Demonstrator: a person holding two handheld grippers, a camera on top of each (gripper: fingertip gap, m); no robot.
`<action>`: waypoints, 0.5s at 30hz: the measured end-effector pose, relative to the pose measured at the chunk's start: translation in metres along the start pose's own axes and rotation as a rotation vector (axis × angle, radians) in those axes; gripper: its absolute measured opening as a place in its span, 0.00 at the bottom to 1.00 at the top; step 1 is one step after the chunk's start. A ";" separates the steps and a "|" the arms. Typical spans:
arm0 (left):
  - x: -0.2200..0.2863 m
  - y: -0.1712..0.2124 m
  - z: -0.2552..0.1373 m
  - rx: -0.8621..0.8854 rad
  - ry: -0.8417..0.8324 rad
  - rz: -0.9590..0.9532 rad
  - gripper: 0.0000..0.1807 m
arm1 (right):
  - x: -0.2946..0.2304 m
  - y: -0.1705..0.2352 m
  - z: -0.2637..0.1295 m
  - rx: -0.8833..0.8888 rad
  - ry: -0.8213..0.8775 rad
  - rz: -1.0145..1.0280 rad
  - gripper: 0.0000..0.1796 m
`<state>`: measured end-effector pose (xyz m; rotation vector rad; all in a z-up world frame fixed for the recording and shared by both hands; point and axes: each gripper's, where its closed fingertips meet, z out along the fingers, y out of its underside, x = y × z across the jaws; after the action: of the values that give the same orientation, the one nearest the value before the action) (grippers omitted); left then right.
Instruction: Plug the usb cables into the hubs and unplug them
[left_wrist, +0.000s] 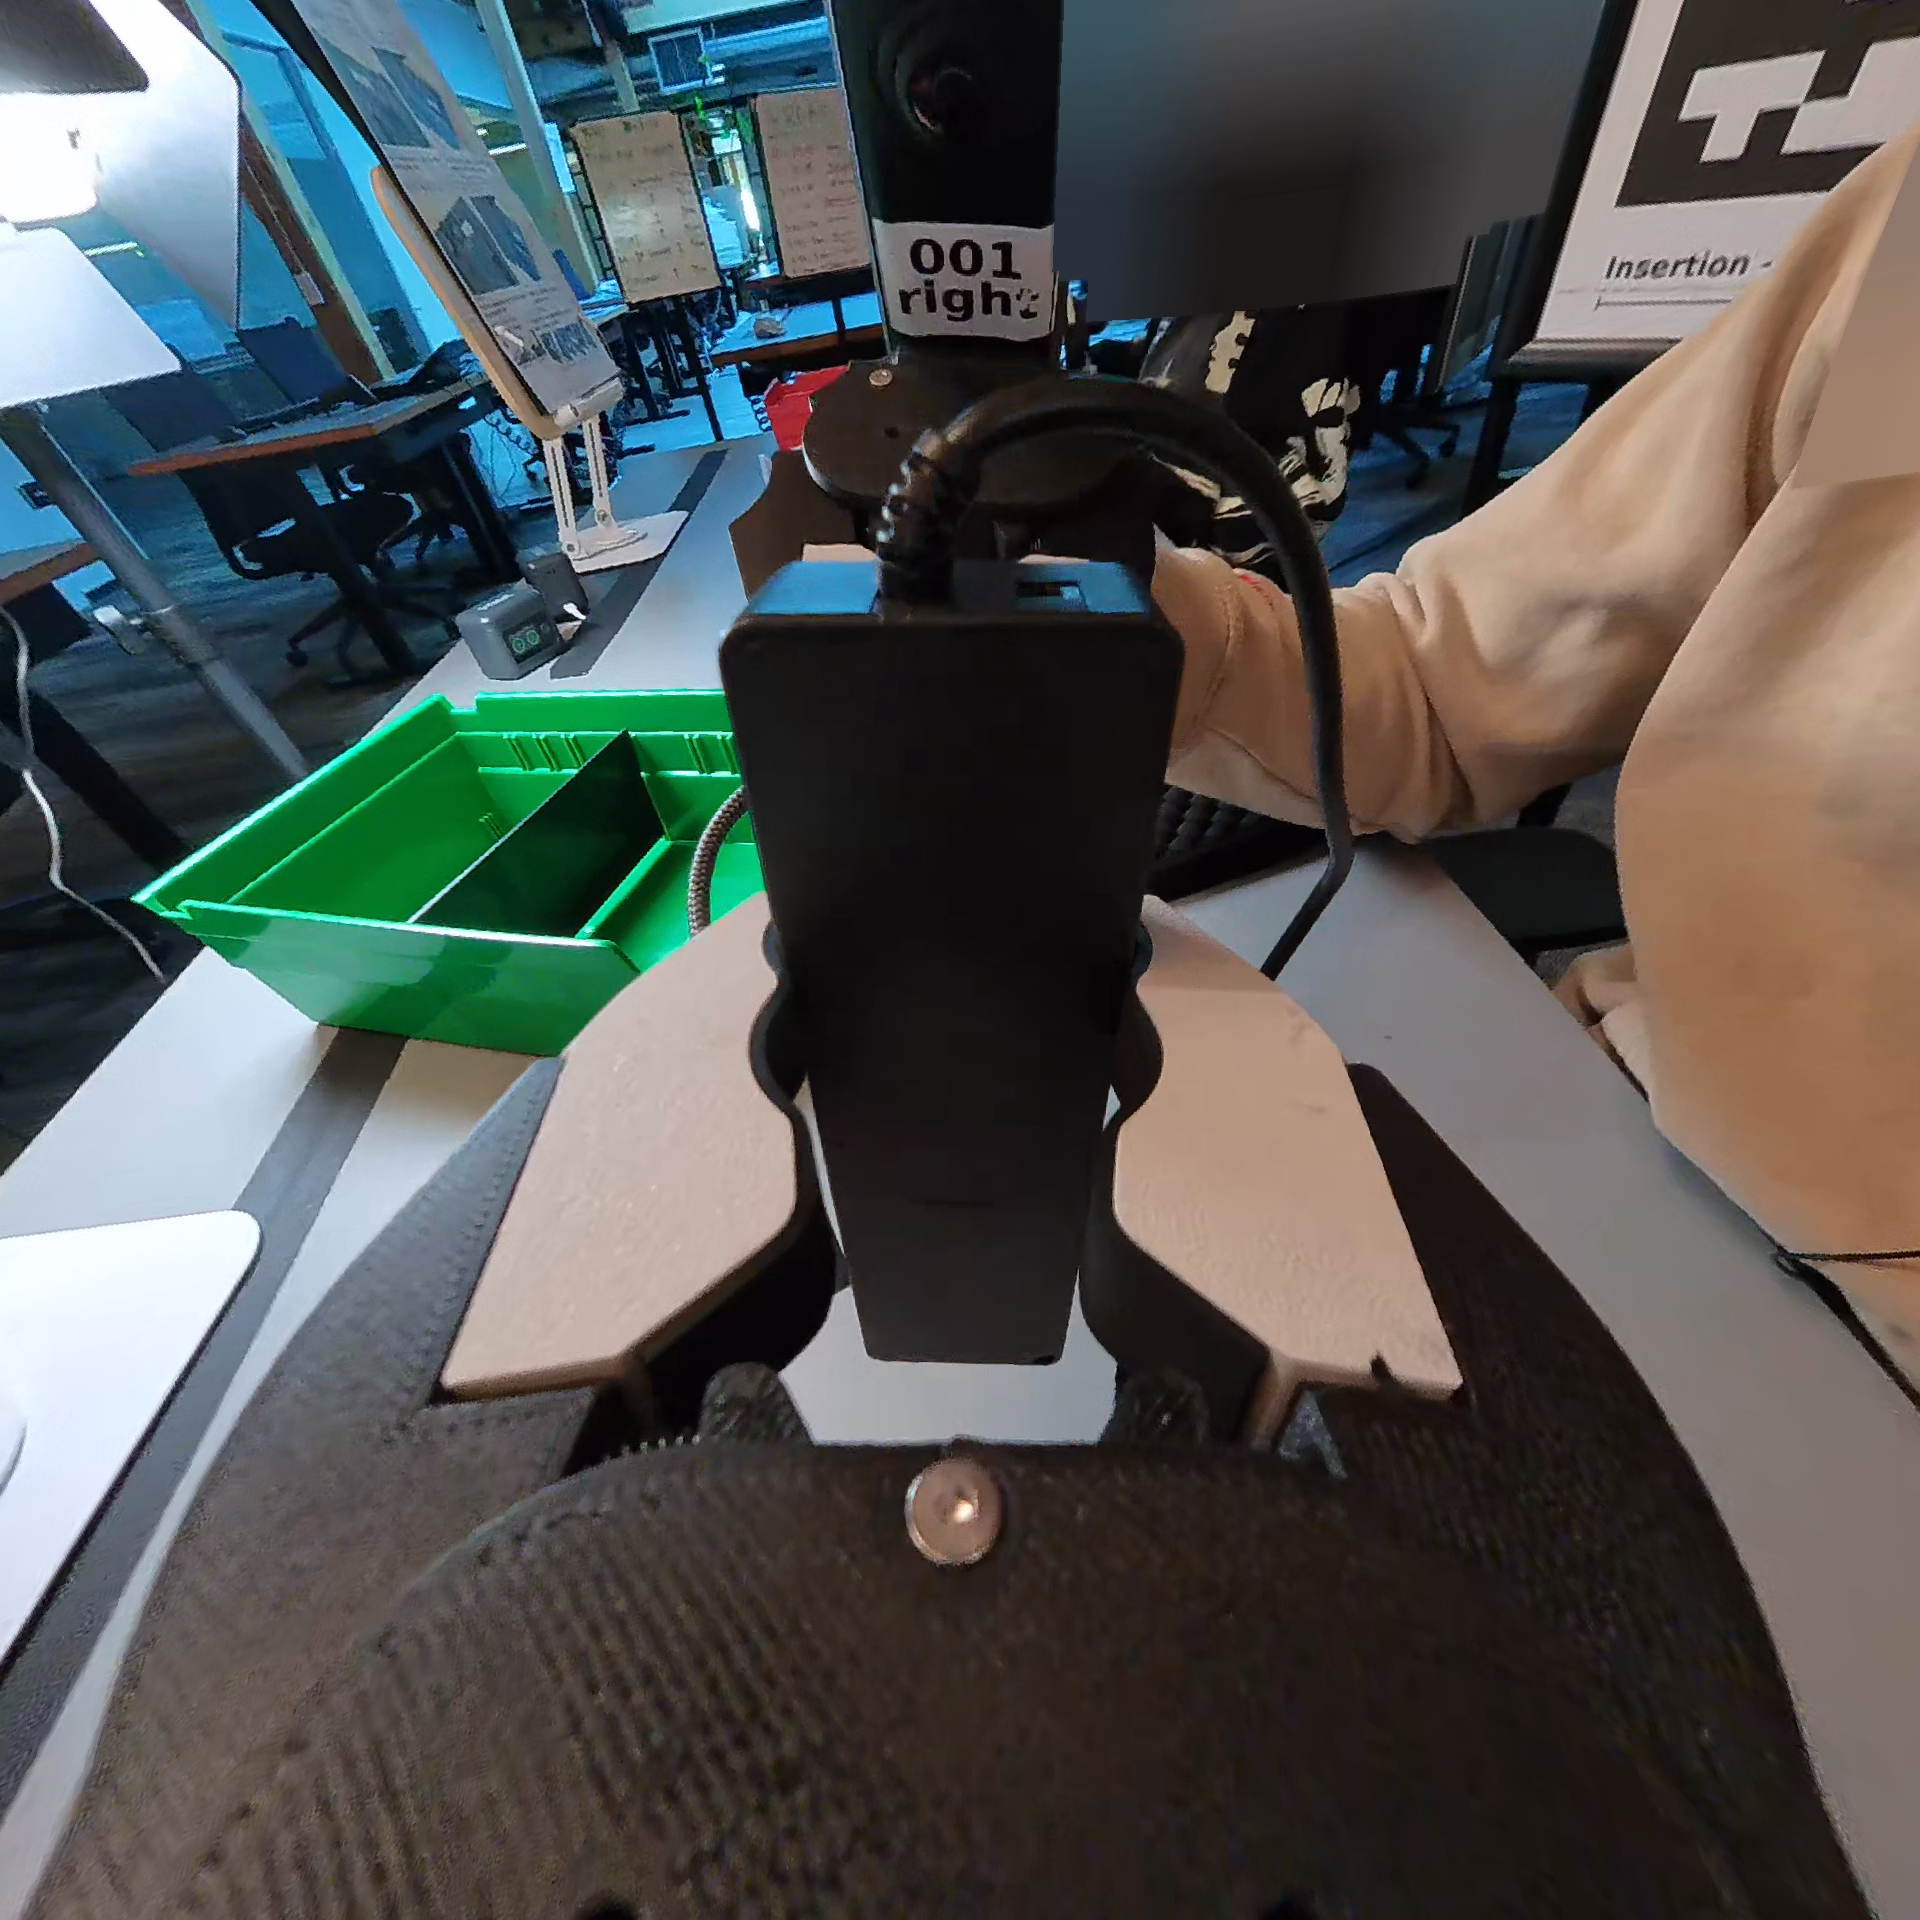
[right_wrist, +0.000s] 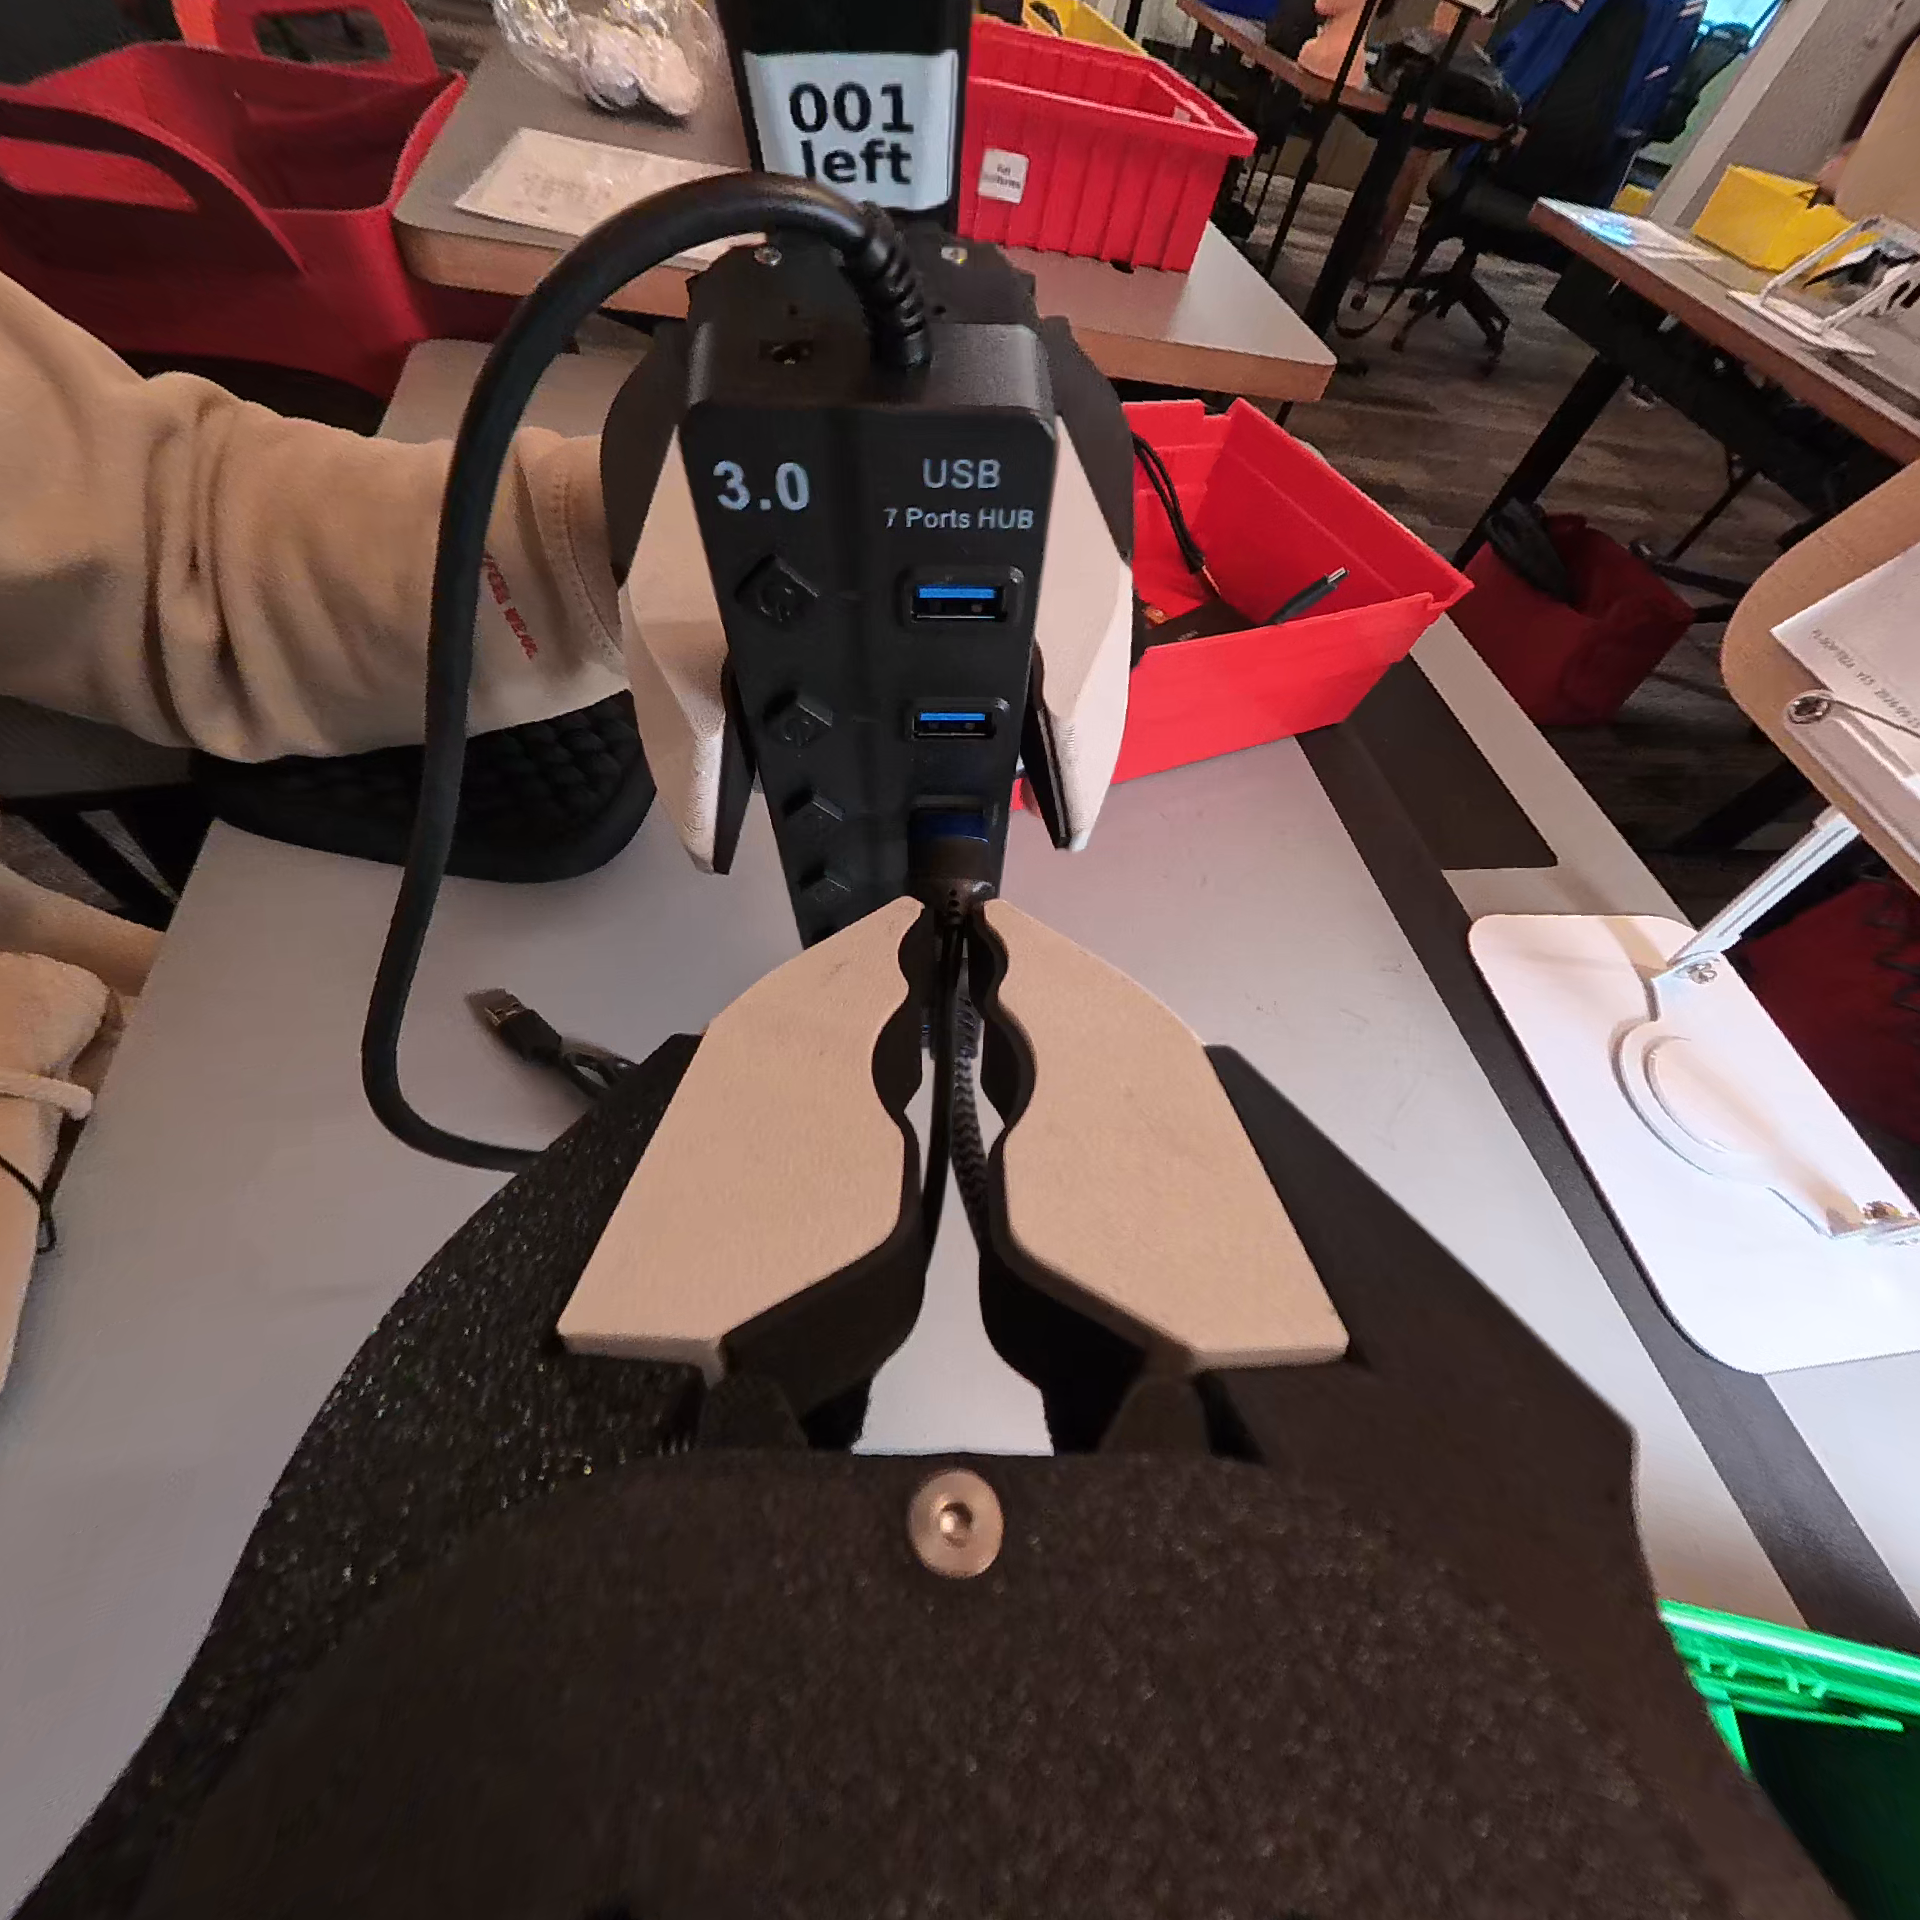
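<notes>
Item: hub (right_wrist: 862, 582); black, long, with a row of blue ports and a row of buttons on its face; held upright above the grey table (right_wrist: 1247, 987) by the left gripper (left_wrist: 951, 1039), whose fingers are clamped on its two long edges; its plain back is turned to the left wrist view, its face to the right wrist view, judged so that the ports are offered to the other hand.

Item: hub lead (right_wrist: 436, 727); thick, black, fixed at the hub's top end; looped down at the side and left slack, clear of the ports.

Item: braided cable (right_wrist: 961, 1122); thin, dark; its plug (right_wrist: 951, 868) is seen at the third port down, seated or nearly so, the depth not to be told; the cable is pinched just behind the plug by the right gripper (right_wrist: 951, 914), tongs drawn together on it, a hold judged suited to pushing or pulling straight along the port.

Item: loose plug (right_wrist: 509, 1013); lying on the table beside the lead's loop, untouched.

Item: green bin (left_wrist: 436, 862); open, with a dark divider, standing on the table beyond the hub; the braided cable is seen trailing towards it.

Item: red bin (right_wrist: 1278, 613); behind the hub, with thin cables inside.

Item: cream sleeve (right_wrist: 260, 582); behind the left gripper.
</notes>
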<state>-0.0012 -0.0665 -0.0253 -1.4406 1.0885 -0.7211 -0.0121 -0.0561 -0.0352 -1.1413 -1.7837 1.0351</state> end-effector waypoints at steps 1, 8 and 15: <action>0.000 -0.001 0.000 0.001 -0.004 0.009 0.32 | 0.000 -0.001 0.000 0.009 -0.004 0.003 0.03; -0.001 -0.013 -0.004 0.062 -0.029 0.032 0.32 | 0.000 -0.010 0.001 0.082 -0.007 0.051 0.11; 0.001 -0.016 0.003 0.136 0.006 -0.024 0.31 | -0.002 -0.018 0.003 0.144 -0.009 0.052 0.00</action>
<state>0.0052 -0.0670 -0.0099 -1.3384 1.0083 -0.8021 -0.0198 -0.0639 -0.0204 -1.0998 -1.6653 1.1812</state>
